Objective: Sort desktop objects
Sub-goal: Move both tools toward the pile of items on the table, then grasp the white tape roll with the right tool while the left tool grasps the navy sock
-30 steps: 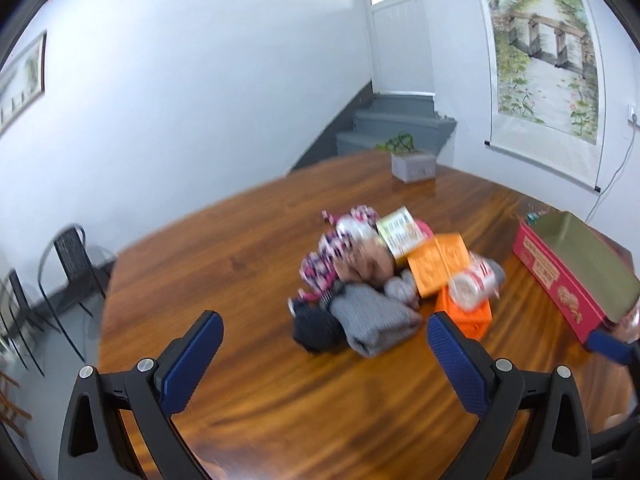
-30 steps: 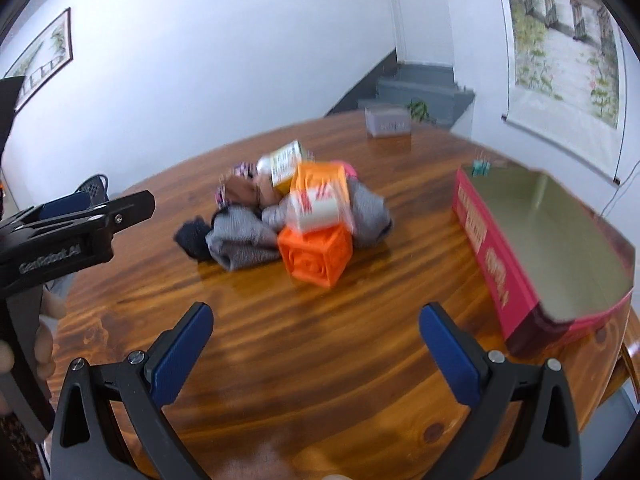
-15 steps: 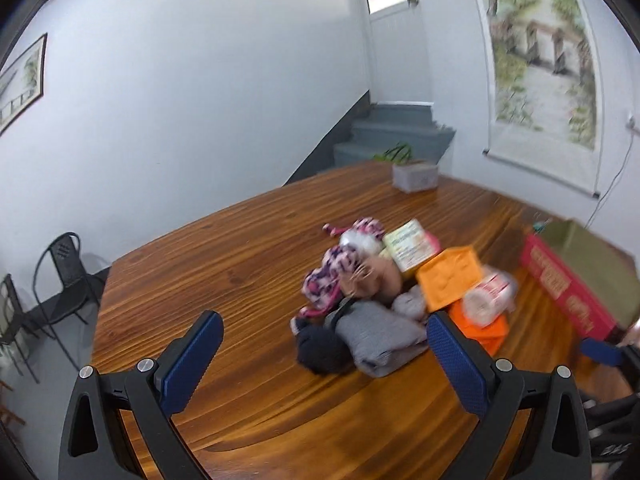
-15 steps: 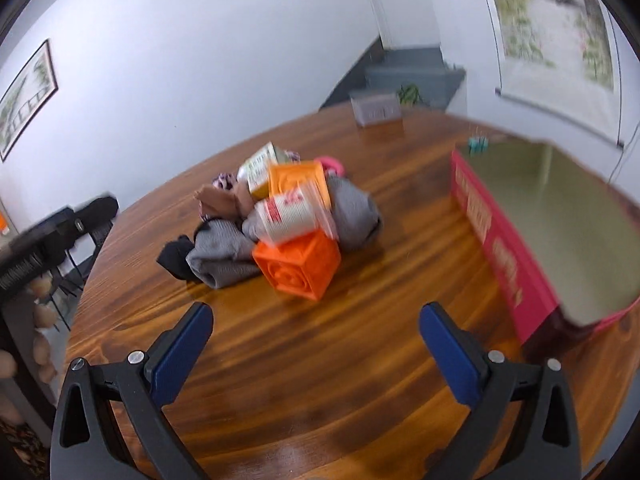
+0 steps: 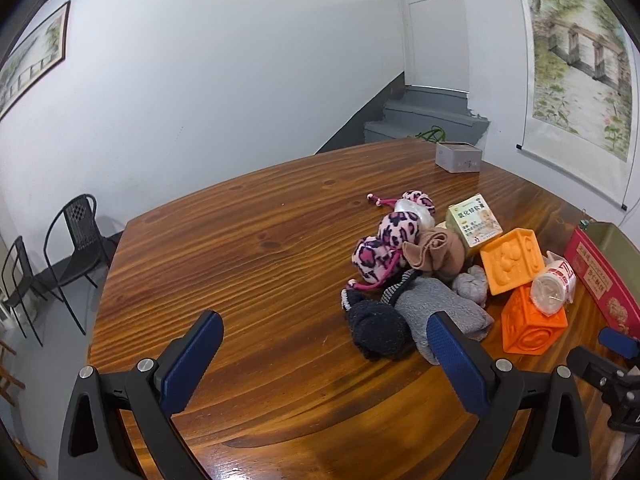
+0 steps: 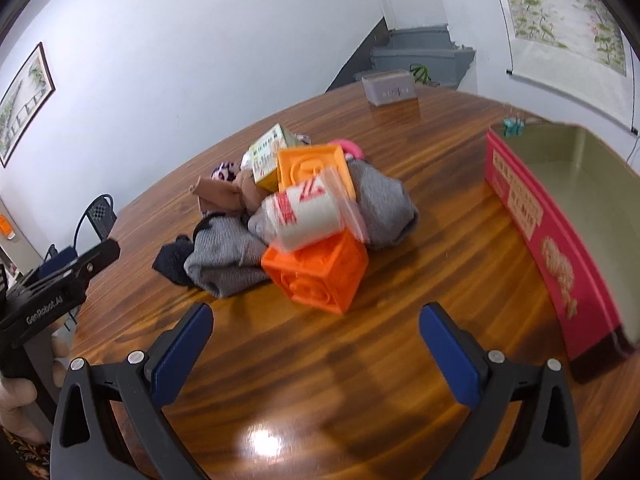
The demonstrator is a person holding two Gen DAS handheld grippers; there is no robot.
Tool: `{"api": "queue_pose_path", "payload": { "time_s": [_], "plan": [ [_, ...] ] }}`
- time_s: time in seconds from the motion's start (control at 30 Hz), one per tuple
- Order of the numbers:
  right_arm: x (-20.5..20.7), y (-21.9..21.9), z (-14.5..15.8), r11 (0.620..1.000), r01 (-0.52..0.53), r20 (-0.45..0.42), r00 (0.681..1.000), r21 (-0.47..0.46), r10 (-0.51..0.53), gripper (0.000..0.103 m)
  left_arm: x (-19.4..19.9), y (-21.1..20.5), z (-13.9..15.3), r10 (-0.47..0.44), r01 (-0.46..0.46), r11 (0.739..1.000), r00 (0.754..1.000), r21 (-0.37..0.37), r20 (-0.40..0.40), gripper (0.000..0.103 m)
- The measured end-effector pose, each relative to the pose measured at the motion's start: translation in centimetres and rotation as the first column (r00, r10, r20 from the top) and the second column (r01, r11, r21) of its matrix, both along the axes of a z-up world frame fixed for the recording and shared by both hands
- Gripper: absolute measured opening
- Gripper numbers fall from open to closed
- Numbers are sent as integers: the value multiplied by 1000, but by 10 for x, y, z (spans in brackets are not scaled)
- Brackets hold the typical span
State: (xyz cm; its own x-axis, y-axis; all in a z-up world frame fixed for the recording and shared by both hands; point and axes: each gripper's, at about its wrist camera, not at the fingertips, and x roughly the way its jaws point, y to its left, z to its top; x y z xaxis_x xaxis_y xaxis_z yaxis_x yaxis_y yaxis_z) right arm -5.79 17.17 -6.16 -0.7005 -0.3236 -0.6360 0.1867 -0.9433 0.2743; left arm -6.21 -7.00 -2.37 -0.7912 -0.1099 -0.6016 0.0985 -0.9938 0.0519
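**Q:** Desktop objects all heaped in one pile on the counter (image 5: 248, 240), just left of the red box (image 6: 532, 216). Where are you in the sort?

**A:** Looks like the very start to me. Your left hand-held gripper (image 5: 320, 352) is spread wide with nothing between the pads, hanging over the counter on the near side of the pile. Your right hand-held gripper (image 6: 316, 344) is the same: spread, empty, pointed at the pile's near edge. The red box shows an empty olive interior in the part I can see.

**Q:** What's the next move need?

**A:** You'd pick one item off the top or the edge, I think. The white cup in a plastic bag (image 6: 308, 216) lies on its side on the orange block (image 6: 320, 272), so pulling that block first would probably roll it off. Take the cup first.

**Q:** How's the rest look?

**A:** Behind the orange block: a second, lighter orange block (image 5: 512, 260) and a small green-and-white carton (image 5: 474, 224). To its left it's soft stuff: a grey sock (image 5: 436, 308), a dark navy one (image 5: 378, 330), a tan one (image 5: 434, 250), and a pink leopard-print piece (image 5: 384, 244). They're bunched and overlapping, so expect a neighbour to drag along.
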Motion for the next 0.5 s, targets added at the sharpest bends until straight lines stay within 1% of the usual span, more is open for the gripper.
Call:
{"api": "queue_pose_path", "payload": {
  "time_s": [0.1, 0.17, 0.27, 0.37, 0.5],
  "plan": [
    [-6, 1, 11, 1000, 6, -48, 999, 29, -5, 103, -2, 0, -2, -10, 10, 1000, 1000, 16, 18, 103],
    [-9, 0, 18, 998, 10, -86, 996, 56, -5, 103, -3, 3, -5, -21, 21, 1000, 999, 11, 26, 103],
    [-20, -3, 19, 996, 1, -101, 995, 84, 7, 101, -4, 8, -10, -40, 40, 999, 998, 0, 39, 103],
    [-32, -5, 19, 994, -11, -106, 994, 110, 23, 95, -7, 10, -16, -47, 47, 999, 997, 6, 58, 103],
    [-43, -12, 16, 988, -47, -83, 995, 145, 59, 81, -11, 10, -22, -46, 45, 999, 996, 10, 76, 103]
  ]
}}
